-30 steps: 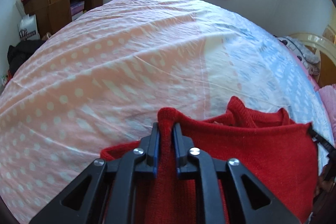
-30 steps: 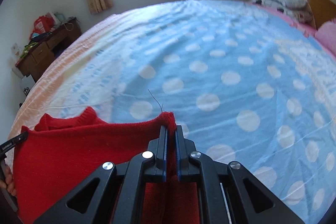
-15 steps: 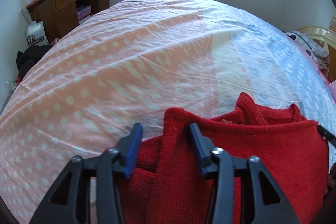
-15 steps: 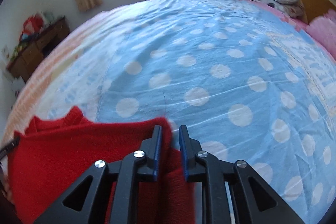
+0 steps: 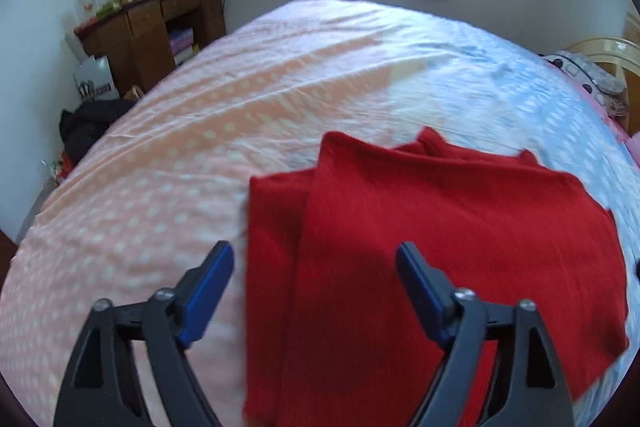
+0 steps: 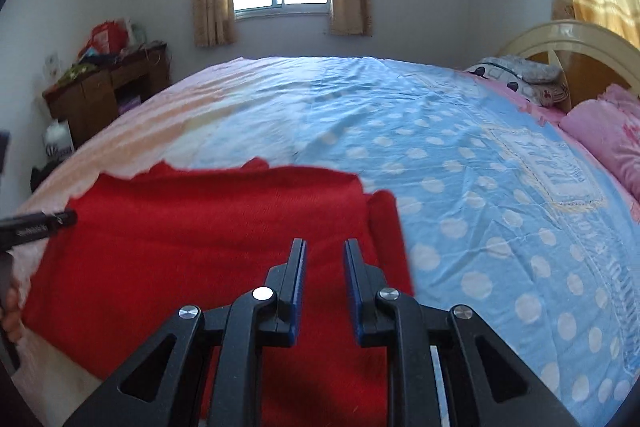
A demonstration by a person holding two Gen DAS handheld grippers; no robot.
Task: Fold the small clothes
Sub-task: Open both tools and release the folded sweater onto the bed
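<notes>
At the far left of the room a wooden desk (image 5: 160, 27) stands against the wall, clear of the work area. The bed (image 5: 200, 131) carries the task item; its cover runs from pink dots on the left to blue dots on the right. The left gripper (image 5: 314, 269) hangs above the left edge of the red sweater (image 5: 440, 227). Its jaws are opening and stand wide apart; the cloth lies beneath the gap, but neither pad presses on it, so nothing is held. The sweater lies flat on the bed near the front edge, with a narrow folded strip along its left side and the collar showing at the far edge. In the right wrist view the same sweater (image 6: 200, 247) spreads to the left of centre, with a rolled or folded strip (image 6: 386, 227) on its right side. The right gripper (image 6: 324, 263) hovers over that right portion; its jaws are opening but only a narrow gap shows, and no cloth is pinched between them. Further right lie a pink pillow (image 6: 604, 139) and the headboard (image 6: 568, 43). Judged from this layout, one fold has just been laid down and released. The next move probably calls for both grippers to take a fresh hold on one edge, likely the near hem, pinching all layers together, then carrying it evenly toward the collar without dragging the folded sides loose.
</notes>
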